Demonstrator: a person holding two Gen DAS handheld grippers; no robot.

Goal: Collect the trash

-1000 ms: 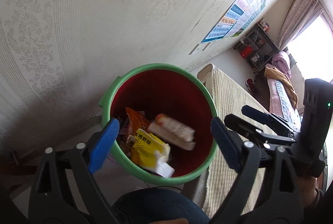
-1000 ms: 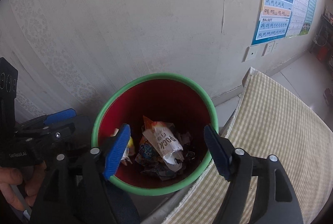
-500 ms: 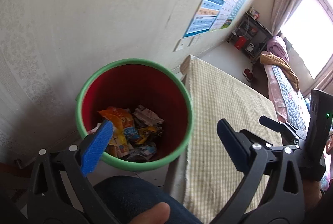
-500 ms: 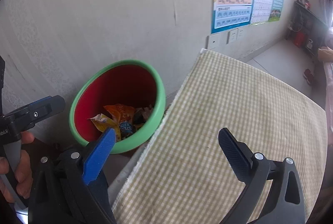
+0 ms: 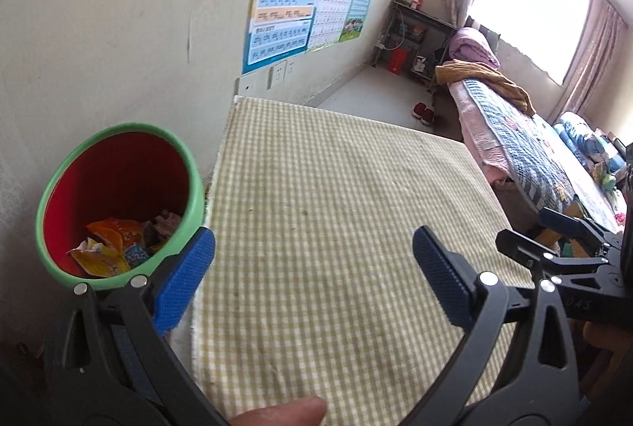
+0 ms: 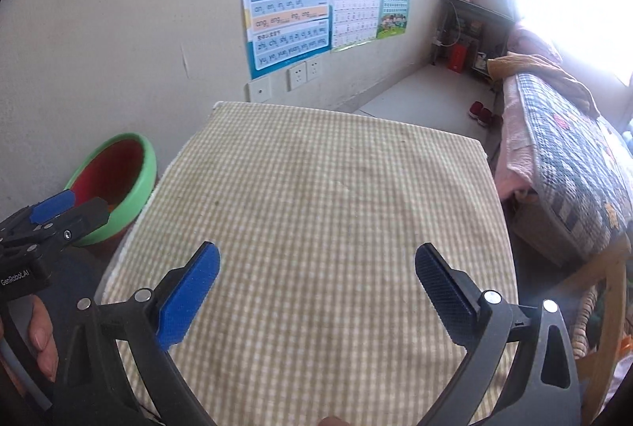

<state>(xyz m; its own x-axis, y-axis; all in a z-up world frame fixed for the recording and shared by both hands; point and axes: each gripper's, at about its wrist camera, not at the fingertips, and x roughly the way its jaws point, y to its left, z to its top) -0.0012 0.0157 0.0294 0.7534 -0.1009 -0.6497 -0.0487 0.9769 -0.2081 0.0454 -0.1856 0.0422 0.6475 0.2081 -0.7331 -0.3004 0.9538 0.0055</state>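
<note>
Trash [image 5: 112,248] lies in bin [image 5: 190,165], red inside with green rim, on floor against worktop's left edge, by wall. Worktop [image 5: 336,228] wears checked cloth. My left fingers [image 5: 312,279] spread wide, just been opening, nothing between them; left one overlaps bin rim in view. My right fingers [image 6: 316,295] also released, just been opening, empty, above worktop's near edge. Bed [image 5: 526,145] past worktop's right edge.

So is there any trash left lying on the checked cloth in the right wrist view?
No, the checked cloth shows only bare fabric, and the wrappers all sit inside the green-rimmed bin beside it.
</note>
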